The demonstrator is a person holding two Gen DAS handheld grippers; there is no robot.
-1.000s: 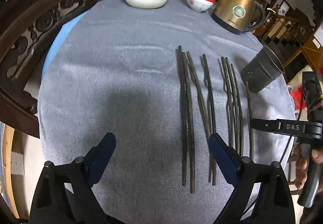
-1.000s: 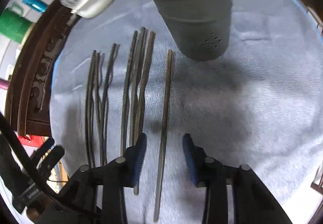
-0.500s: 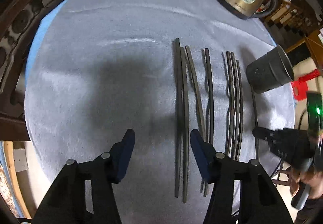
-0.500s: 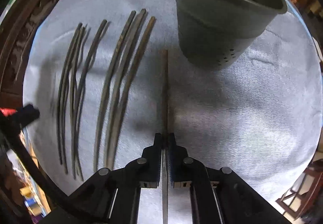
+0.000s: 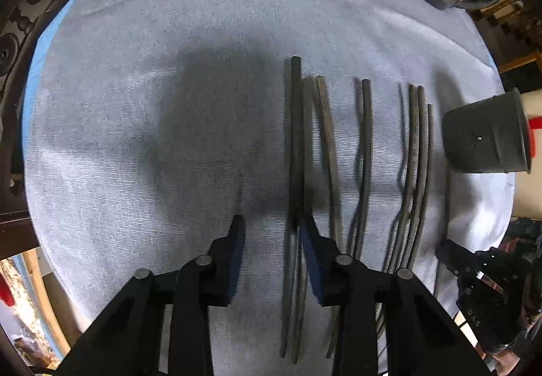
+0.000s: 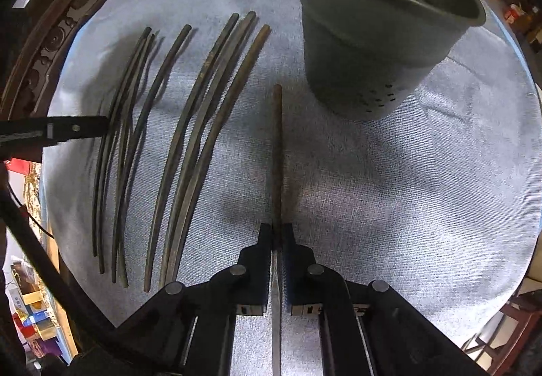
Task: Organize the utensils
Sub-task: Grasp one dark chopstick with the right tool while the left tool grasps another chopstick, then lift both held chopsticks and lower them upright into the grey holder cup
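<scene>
Right hand-held gripper (image 6: 278, 233) clamped on a single chopstick (image 6: 277, 152), pointing toward grey cup (image 6: 379, 37) just beyond. Left hand-held gripper (image 5: 271, 233) closing over cloth-covered tabletop (image 5: 152, 138), leftmost chopstick (image 5: 295, 145) between its jaws, touching one pad. Remaining chopsticks (image 5: 416, 155) lying alongside.

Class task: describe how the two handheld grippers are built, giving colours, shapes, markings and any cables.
Both the left gripper and the right gripper have black angular linkage arms with round grey pivot pins, and blue pads line their fingers. White "DAS" lettering marks the right gripper's body, and a black cable trails nearby.
</scene>
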